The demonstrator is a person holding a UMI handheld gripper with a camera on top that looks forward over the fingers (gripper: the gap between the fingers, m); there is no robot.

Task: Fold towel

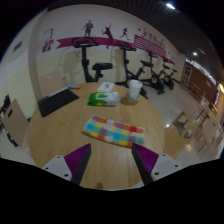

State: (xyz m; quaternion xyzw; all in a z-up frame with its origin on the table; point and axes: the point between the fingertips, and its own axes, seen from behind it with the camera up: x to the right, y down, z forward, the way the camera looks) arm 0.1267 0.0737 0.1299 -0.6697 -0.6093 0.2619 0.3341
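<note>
A multicoloured checked towel (113,131) lies folded flat on a round wooden table (60,130), just beyond my fingers. My gripper (112,160) is open and empty, held above the table's near part. Its purple pads (80,158) show at either side with bare tabletop between them.
A green-and-white tissue pack (101,98) and a white cup (134,91) stand at the table's far side. Chairs (14,118) stand to the left and right (190,122). Exercise bikes (103,70) stand beyond, before a wall with magenta figures.
</note>
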